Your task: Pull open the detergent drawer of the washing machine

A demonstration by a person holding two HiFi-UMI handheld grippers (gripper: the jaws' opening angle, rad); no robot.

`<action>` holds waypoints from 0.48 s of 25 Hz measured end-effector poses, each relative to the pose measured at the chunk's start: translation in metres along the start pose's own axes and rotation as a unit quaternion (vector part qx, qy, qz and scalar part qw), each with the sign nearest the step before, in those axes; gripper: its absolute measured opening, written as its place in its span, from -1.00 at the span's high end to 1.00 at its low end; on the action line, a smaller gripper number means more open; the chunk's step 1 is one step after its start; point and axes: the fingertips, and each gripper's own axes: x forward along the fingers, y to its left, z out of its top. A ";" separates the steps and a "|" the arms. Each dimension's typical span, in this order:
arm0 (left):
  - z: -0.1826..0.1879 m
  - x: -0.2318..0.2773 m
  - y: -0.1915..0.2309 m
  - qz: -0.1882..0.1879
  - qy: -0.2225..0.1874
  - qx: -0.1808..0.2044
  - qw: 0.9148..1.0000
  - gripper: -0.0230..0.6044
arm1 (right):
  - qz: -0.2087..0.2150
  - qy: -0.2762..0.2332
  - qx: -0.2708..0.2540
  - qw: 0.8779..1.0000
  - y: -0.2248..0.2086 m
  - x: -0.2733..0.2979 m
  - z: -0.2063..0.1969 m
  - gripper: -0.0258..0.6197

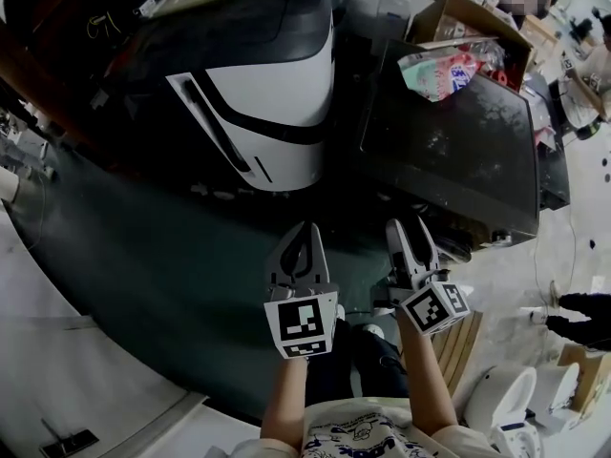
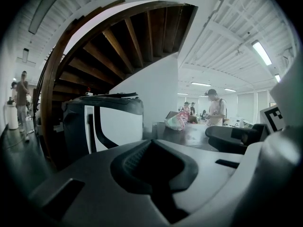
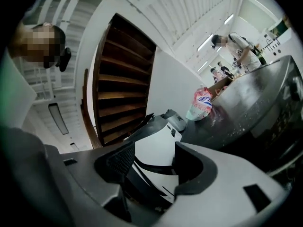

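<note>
Two tongs hang short of the dark washing machine (image 1: 458, 151): left tongs (image 1: 306, 229) clenched, right tongs (image 1: 405, 227) released.

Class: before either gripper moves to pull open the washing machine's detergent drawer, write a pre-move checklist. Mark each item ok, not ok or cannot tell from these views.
1. Right gripper ready to grasp: ok. Its fingers stand apart with nothing between them.
2. Left gripper free: ok. Its fingers are together and hold nothing.
3. Drawer located: cannot tell. No drawer front can be made out on the white appliance or the dark machine.
4. Grippers at a machine: not ok. Both hang short of the two machines and touch neither.
5. Bag out of the way: ok. It lies at the far side of the dark machine's top.
</note>
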 end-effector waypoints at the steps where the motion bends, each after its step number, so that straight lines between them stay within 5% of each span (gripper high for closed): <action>1: -0.003 0.003 0.000 -0.001 0.001 0.001 1.000 0.88 | 0.001 -0.001 0.014 1.000 -0.005 0.002 -0.004 0.12; 12: -0.033 0.041 -0.010 0.008 0.015 0.002 1.000 0.88 | 0.018 0.002 0.114 0.993 -0.056 0.027 -0.041 0.21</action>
